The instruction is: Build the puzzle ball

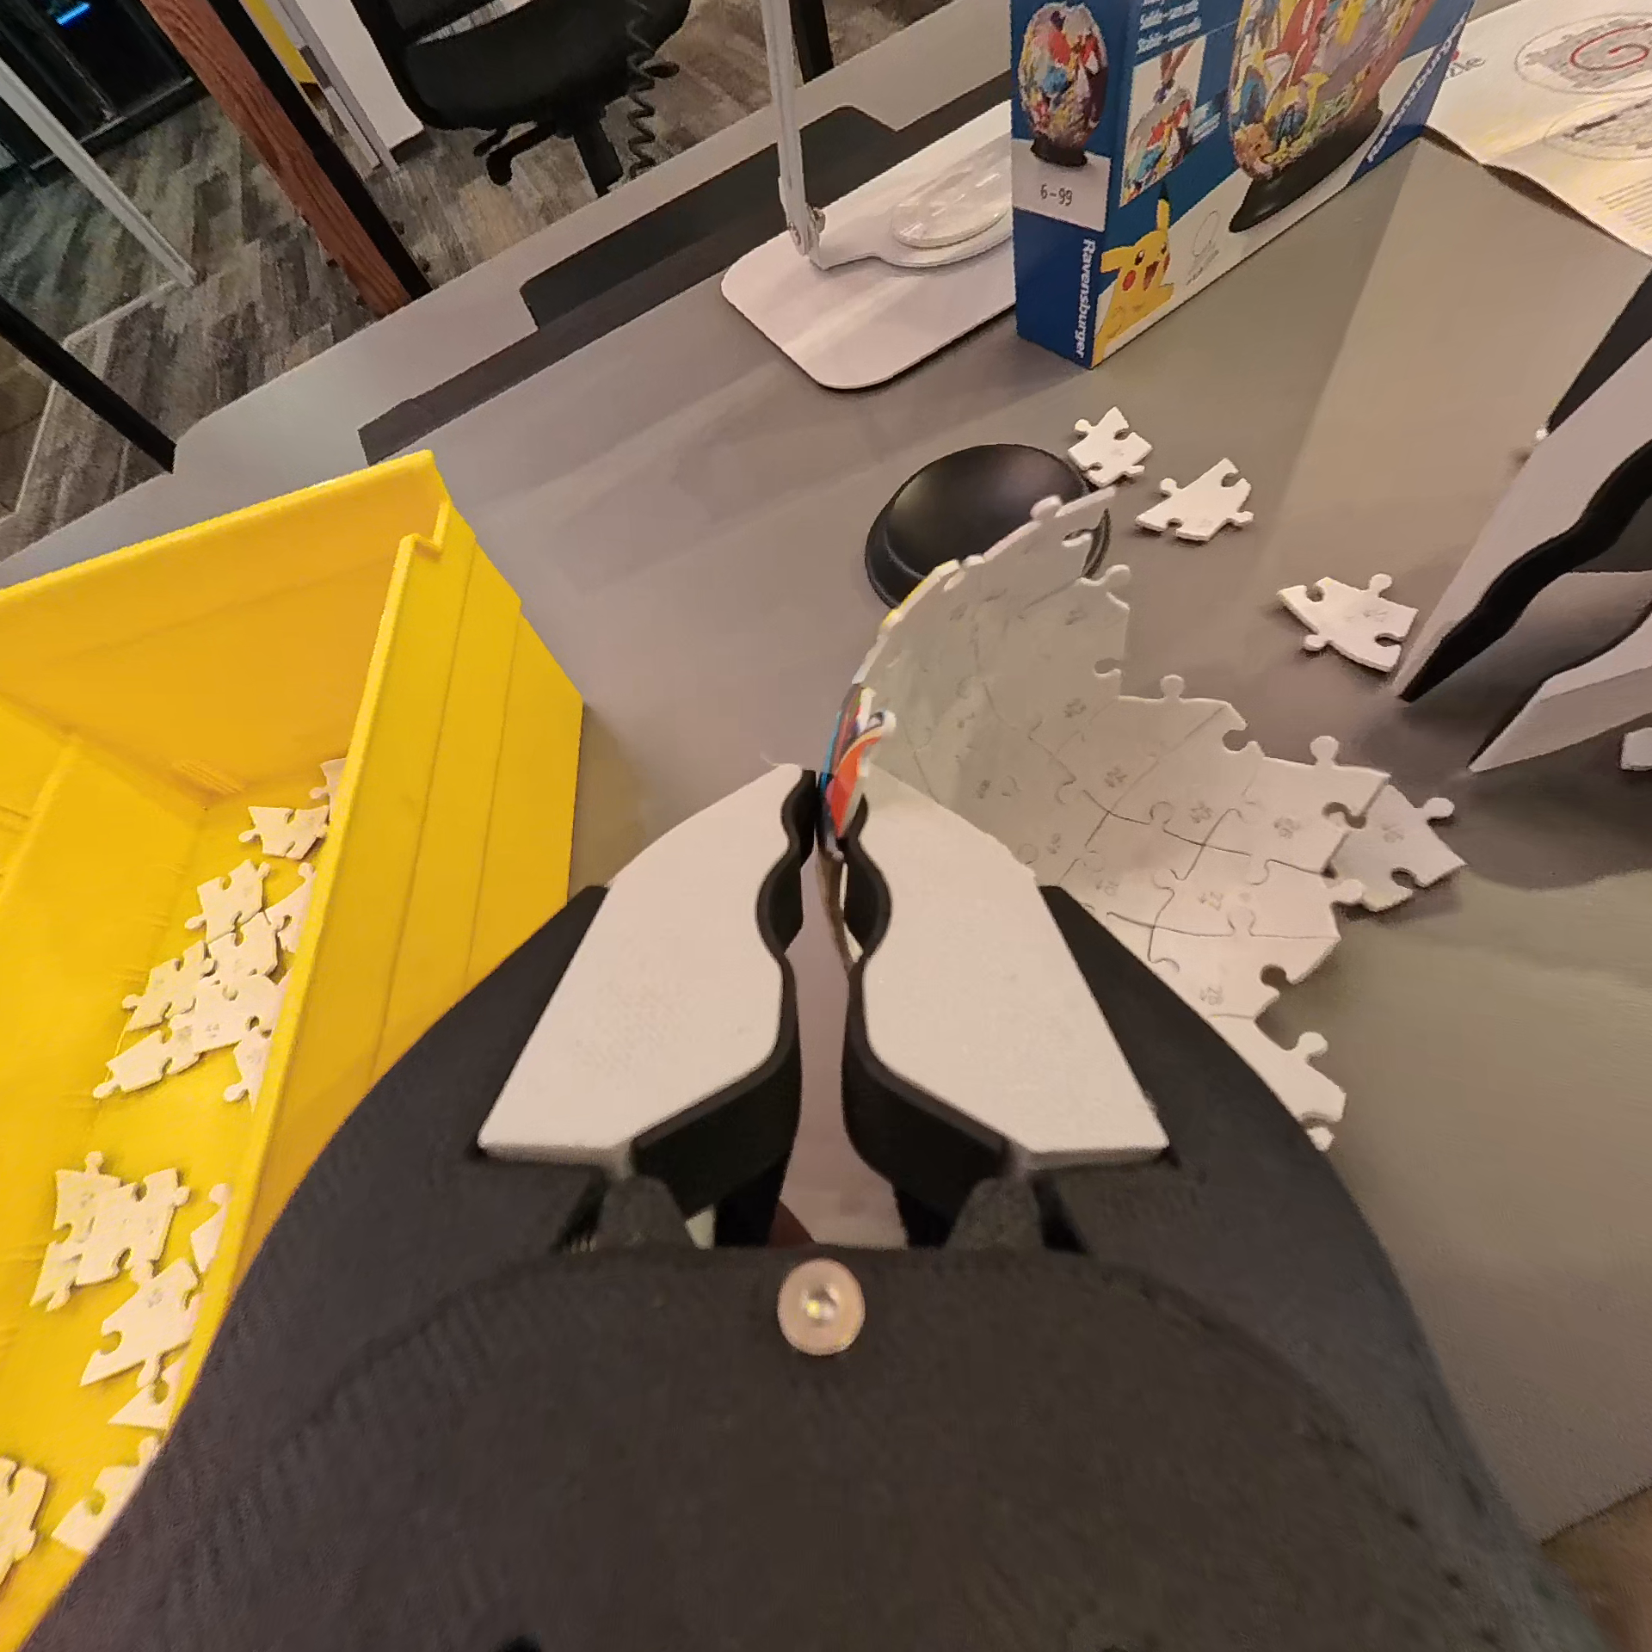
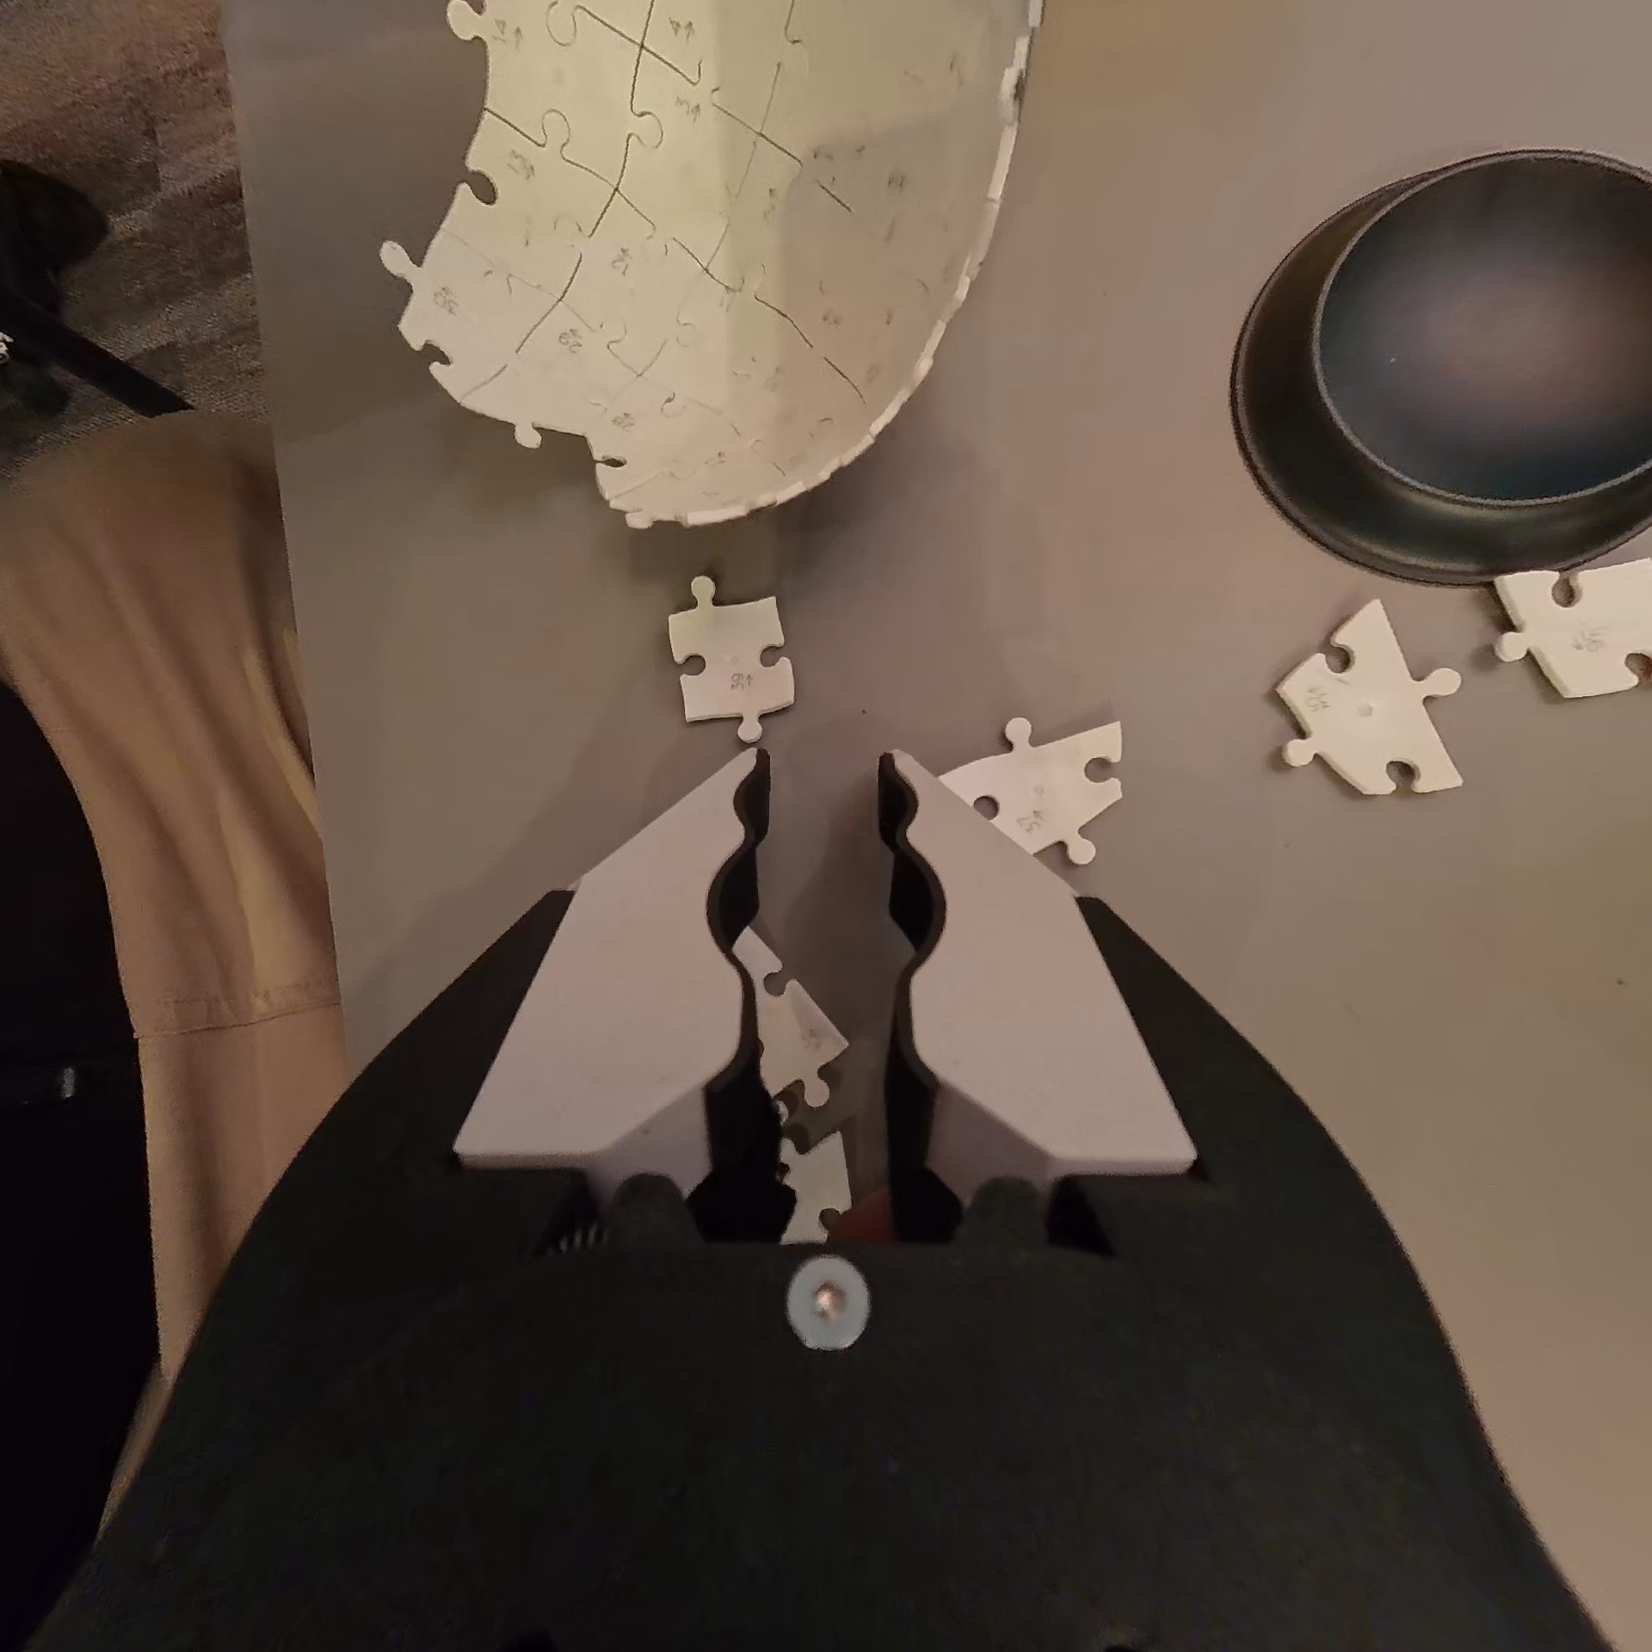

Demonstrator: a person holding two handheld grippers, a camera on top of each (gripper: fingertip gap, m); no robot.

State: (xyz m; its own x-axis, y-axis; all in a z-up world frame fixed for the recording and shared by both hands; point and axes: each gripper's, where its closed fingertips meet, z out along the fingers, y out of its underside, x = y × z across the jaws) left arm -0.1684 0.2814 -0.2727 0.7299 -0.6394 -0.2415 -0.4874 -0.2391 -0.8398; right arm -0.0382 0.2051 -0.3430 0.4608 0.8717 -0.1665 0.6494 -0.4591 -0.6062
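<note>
Our left gripper point(image 1: 830, 809) was clamped on the coloured edge of the half-built puzzle shell point(image 1: 1099, 787), its jaws nearly together at centre frame. Our right gripper point(image 2: 822, 769) stood parted and held nothing, hovering over the grey table point(image 2: 1162, 1117) at mid-frame.

In the left wrist view we counted three loose pieces point(image 1: 1193, 501) lying white side up right of centre, beyond the shell. In the right wrist view we counted four in the open: one point(image 2: 731, 661) just ahead of the left fingertip, one point(image 2: 1041, 791) beside the right fingertip, and two point(image 2: 1368, 715) at the right edge; more showed between the fingers, too hidden to count. Many further pieces lay in the yellow bin point(image 1: 268, 715) at the left.

The shell was a curved sheet of joined pieces, white and numbered on its inner face, printed in bright colours outside, one part rising upright and the rest spread on the table. One black stand point(image 1: 974, 518) sat behind it, and one puzzle box point(image 1: 1189, 161) stood in the upper right.
</note>
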